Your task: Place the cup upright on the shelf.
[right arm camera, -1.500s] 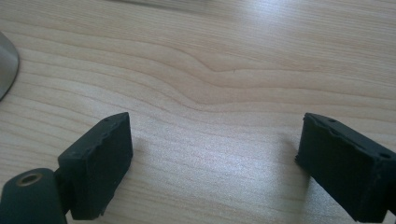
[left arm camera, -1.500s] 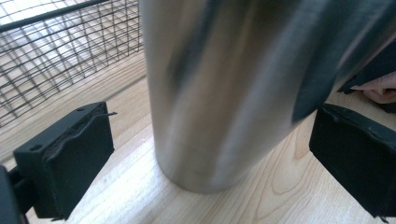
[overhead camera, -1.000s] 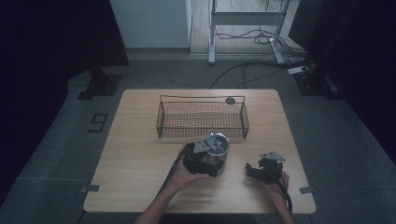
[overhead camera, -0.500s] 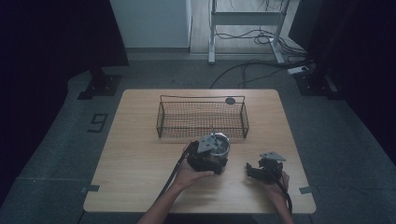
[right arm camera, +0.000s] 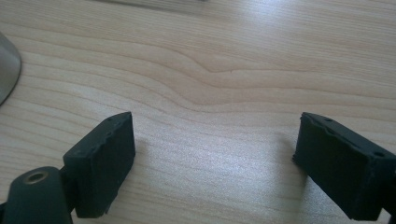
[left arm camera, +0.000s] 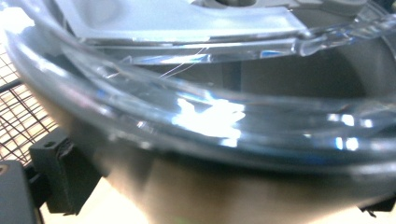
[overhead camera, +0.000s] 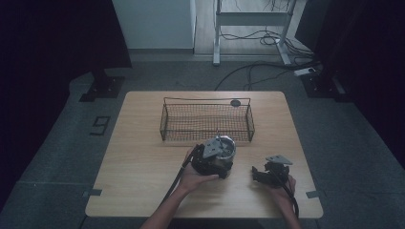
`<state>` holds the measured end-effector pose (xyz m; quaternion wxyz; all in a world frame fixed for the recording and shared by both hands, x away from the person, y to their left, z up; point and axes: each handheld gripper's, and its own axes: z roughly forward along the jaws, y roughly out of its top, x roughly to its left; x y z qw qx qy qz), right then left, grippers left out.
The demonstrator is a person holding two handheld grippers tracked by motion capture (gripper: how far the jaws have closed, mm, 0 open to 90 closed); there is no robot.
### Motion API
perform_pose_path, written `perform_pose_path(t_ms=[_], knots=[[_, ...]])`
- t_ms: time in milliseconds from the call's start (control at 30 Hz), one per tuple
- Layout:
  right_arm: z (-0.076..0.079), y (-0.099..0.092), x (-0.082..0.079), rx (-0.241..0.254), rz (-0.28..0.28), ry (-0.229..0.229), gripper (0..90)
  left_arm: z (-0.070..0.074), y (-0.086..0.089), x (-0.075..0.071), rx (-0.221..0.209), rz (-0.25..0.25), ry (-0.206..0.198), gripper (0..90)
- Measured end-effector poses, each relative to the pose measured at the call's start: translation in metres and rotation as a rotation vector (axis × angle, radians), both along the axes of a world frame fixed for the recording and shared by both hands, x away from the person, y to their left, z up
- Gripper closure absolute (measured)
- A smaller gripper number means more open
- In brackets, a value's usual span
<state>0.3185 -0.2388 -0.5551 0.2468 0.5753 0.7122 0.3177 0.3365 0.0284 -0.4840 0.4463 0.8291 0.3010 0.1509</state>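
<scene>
A small metal pot with a clear glass lid [overhead camera: 223, 149] is near the table's middle, just in front of the wire basket [overhead camera: 206, 122]. My left gripper [overhead camera: 212, 160] is shut on the pot from the near side. In the left gripper view the lid's glass rim [left arm camera: 210, 112] and the pot's dull metal wall [left arm camera: 243, 186] sit between the jaws, and one black pad [left arm camera: 60, 175] presses its left side. My right gripper [overhead camera: 267, 174] rests low over the wood to the pot's right. Its pads [right arm camera: 105, 158] are wide apart with bare wood between them.
The wire basket holds nothing that I can see. A small dark round disc [overhead camera: 235, 102] lies on the table [overhead camera: 143, 157] behind the basket's right end. A grey curved edge [right arm camera: 7, 65] shows at the left of the right gripper view. Cables and stands are on the floor beyond.
The left hand and the pot have shifted very slightly to the right. The right gripper has stayed where it was.
</scene>
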Motion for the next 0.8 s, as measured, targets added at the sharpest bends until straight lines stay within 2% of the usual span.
perform_pose_path(t_ms=[133, 333, 800], knots=[[0.000, 0.000, 0.000, 0.000, 0.000, 0.000, 11.9, 0.004, 0.000, -0.003, 0.001, -0.009, -0.006, 4.0], [0.000, 0.000, 0.000, -0.001, 0.000, -0.001, 12.0, 0.019, 0.003, -0.004, -0.003, -0.014, -0.030, 4.1], [0.000, 0.000, 0.000, 0.000, -0.002, -0.001, 12.1, 0.046, 0.031, 0.005, -0.077, 0.028, -0.026, 4.2]])
